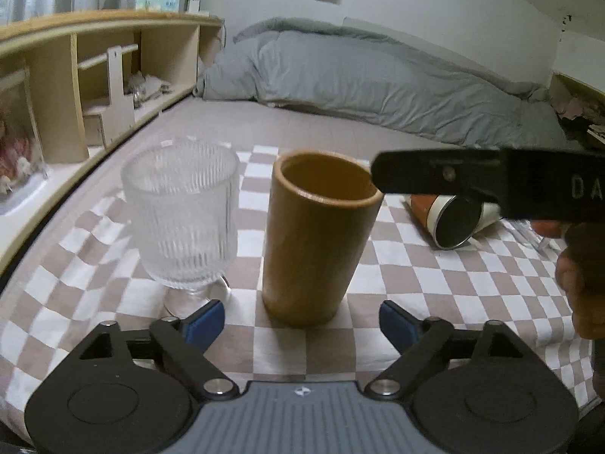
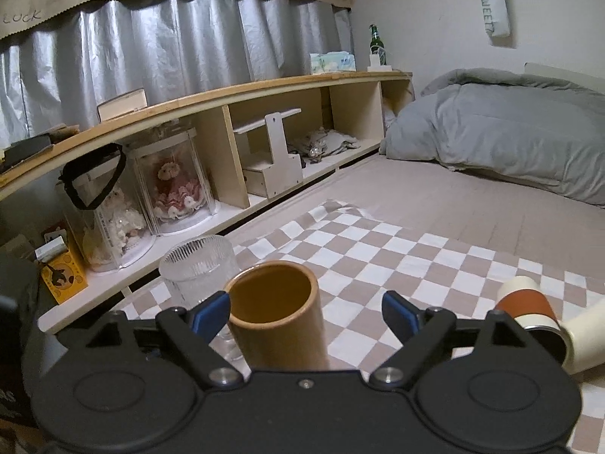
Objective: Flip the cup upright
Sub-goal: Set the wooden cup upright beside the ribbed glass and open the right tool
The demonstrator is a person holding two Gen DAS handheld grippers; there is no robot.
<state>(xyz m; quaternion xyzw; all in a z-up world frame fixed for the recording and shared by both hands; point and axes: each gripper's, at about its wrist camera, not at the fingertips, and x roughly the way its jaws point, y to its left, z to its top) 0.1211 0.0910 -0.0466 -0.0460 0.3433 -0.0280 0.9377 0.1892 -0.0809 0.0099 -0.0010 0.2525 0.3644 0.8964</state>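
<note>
A tall brown bamboo cup (image 1: 319, 238) is standing upright on a checkered beige-and-white cloth (image 1: 435, 283) covering a bed; left gripper (image 1: 302, 321) and right gripper (image 2: 306, 314) are both hanging released

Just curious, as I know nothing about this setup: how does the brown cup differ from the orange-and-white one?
The brown cup stands upright with its mouth up; the orange-and-white cup lies on its side, its dark opening facing sideways. The brown one is plain and one colour; the other has an orange band on white. Both rest on the checkered cloth.
</note>
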